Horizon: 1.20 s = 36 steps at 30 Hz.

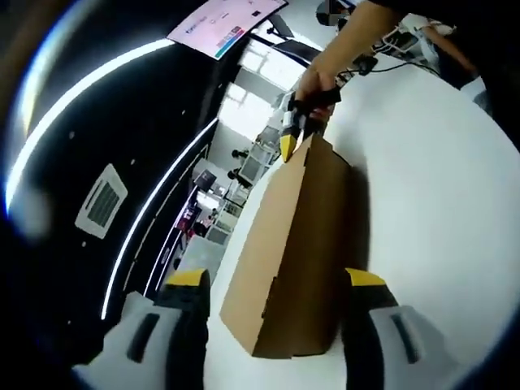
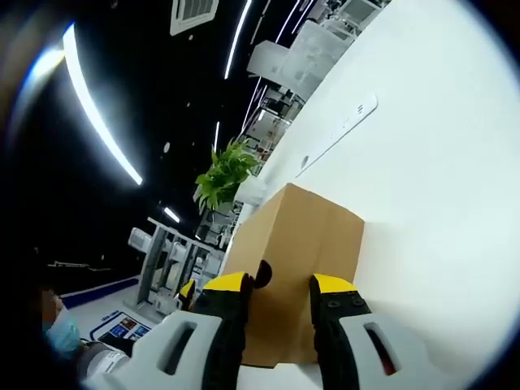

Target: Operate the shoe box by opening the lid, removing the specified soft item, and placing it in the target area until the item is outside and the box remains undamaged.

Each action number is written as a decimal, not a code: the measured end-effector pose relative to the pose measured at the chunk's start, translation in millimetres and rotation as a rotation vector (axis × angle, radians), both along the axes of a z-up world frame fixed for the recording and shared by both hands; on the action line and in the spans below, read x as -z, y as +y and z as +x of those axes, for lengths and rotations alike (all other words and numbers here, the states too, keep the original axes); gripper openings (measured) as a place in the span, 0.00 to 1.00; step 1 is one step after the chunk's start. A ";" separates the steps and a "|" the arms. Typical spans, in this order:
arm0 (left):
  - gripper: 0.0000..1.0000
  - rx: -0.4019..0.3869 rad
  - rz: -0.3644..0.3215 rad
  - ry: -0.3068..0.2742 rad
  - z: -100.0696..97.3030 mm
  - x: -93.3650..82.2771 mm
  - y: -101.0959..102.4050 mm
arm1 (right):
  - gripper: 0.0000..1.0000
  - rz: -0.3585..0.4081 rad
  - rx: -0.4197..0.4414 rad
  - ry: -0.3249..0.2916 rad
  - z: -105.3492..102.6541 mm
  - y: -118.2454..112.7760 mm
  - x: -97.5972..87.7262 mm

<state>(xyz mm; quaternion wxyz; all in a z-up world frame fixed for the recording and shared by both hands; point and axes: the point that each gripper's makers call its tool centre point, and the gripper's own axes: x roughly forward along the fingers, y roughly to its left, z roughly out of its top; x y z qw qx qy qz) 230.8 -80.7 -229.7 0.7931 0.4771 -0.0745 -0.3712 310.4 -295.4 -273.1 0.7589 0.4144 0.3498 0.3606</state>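
A plain brown cardboard shoe box lies on the white table with its lid closed. It runs lengthwise away from my left gripper, which is open wide, its yellow-tipped jaws standing either side of the box's near end without touching it. A hand holds my right gripper at the far top corner of the box. In the right gripper view the box shows a small round hole in its end face. My right gripper stands against that end, with a narrow gap between its jaws.
White tabletop spreads beside the box. A green potted plant and metal racks stand beyond the table's edge. Cables and equipment lie at the table's far end, beside the person's arm.
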 end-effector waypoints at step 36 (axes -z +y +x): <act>0.48 -0.094 0.276 -0.194 25.8 20.4 1.1 | 0.29 0.035 0.005 0.002 -2.7 1.9 -2.1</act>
